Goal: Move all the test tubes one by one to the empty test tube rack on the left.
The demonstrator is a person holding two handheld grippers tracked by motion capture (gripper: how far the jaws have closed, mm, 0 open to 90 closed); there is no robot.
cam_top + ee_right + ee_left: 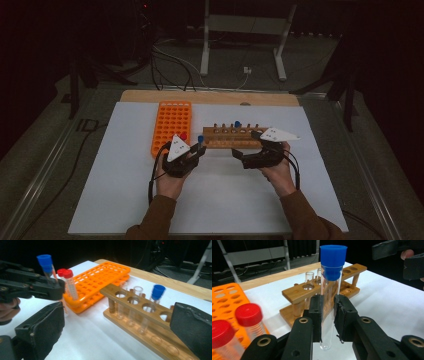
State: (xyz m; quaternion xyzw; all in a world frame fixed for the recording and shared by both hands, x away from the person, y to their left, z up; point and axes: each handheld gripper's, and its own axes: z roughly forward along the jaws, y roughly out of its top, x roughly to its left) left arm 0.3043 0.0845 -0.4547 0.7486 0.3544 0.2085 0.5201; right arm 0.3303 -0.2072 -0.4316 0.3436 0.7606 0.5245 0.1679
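- Between the left gripper's (pixel 328 312) pads, the blue-capped tube (pixel 331 290) is held upright, off the table.
- Just beside it, to its right, the wooden rack (pixel 232 137) is found.
- The right gripper (pixel 117 332) is spread wide, with nothing held.

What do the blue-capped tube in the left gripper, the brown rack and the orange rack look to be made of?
Blue-capped tube: clear and glossy, glass or clear plastic, since the rack shows through it; the cap looks like matte moulded plastic. Brown rack: apparently wood, with visible grain, warm tone and a light sheen. Orange rack: likely moulded plastic, given its uniform bright colour and smooth grid of holes.
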